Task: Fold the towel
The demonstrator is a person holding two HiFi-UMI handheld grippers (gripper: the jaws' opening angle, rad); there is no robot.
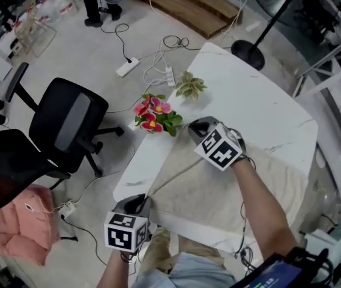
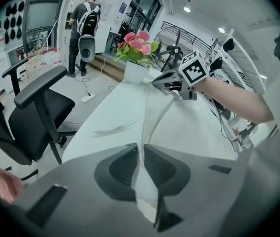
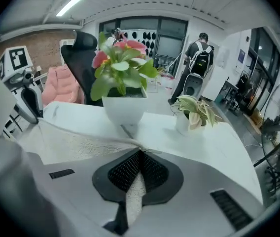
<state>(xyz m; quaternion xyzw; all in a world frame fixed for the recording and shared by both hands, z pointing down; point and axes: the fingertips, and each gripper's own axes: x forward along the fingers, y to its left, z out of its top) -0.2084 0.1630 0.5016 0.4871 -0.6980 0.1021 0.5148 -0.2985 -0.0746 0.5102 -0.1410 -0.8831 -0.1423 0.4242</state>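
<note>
A beige towel [image 1: 218, 191] lies spread on the near half of the white table [image 1: 242, 95]. At the table's near left corner, my left gripper [image 1: 137, 203] is shut on one towel corner; in the left gripper view the cloth [image 2: 145, 132] runs up out of the closed jaws [image 2: 141, 154]. My right gripper [image 1: 196, 127] is shut on the far left corner, just beside the flower pot, with terry cloth [image 3: 81, 144] pinched between its pads [image 3: 139, 163]. The towel's left edge [image 1: 170, 176] stretches taut between the two grippers, slightly lifted off the table.
Pink flowers in a white pot [image 1: 153, 114] stand at the table's left edge, close to the right gripper. A small leafy plant [image 1: 190, 86] sits further back. A black office chair [image 1: 68, 125] and floor cables are to the left. A person with a backpack [image 2: 86, 28] stands far off.
</note>
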